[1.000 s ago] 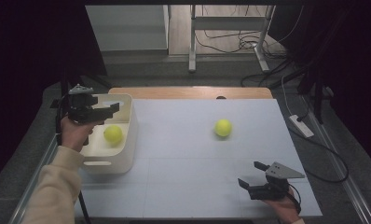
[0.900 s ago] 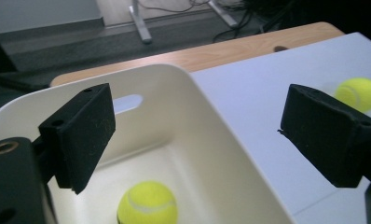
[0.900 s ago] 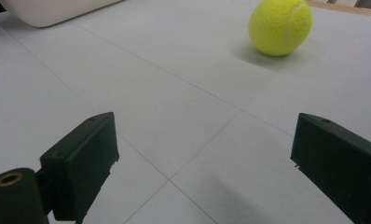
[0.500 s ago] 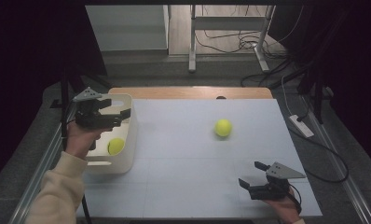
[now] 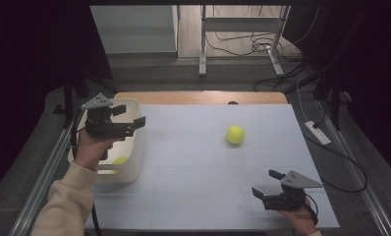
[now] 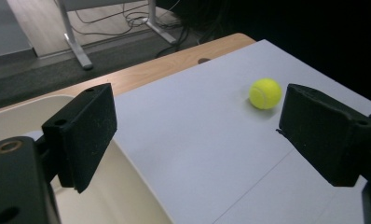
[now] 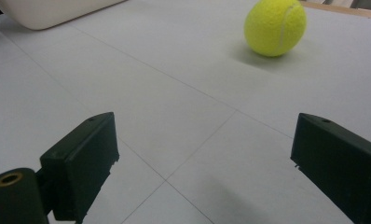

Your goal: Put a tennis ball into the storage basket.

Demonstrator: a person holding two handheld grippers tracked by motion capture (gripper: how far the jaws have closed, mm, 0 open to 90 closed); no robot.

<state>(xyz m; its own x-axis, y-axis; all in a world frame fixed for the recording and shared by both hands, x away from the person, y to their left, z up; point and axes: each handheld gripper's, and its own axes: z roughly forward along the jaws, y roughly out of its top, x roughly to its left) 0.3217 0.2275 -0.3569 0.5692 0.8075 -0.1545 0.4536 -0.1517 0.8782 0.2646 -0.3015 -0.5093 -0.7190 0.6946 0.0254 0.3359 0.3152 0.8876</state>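
Here ball [image 5: 119, 160] under left tool [image 5: 134, 125].

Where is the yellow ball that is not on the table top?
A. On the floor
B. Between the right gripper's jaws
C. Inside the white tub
C: a yellow ball lies inside the white tub at the table's left side, below the left gripper, whose jaws are open and hold nothing.

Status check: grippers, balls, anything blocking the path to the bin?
Left gripper open, empty, over the white bin. Right gripper open, empty, near table edge. One ball in bin, one tennis ball on the table. Path clear.
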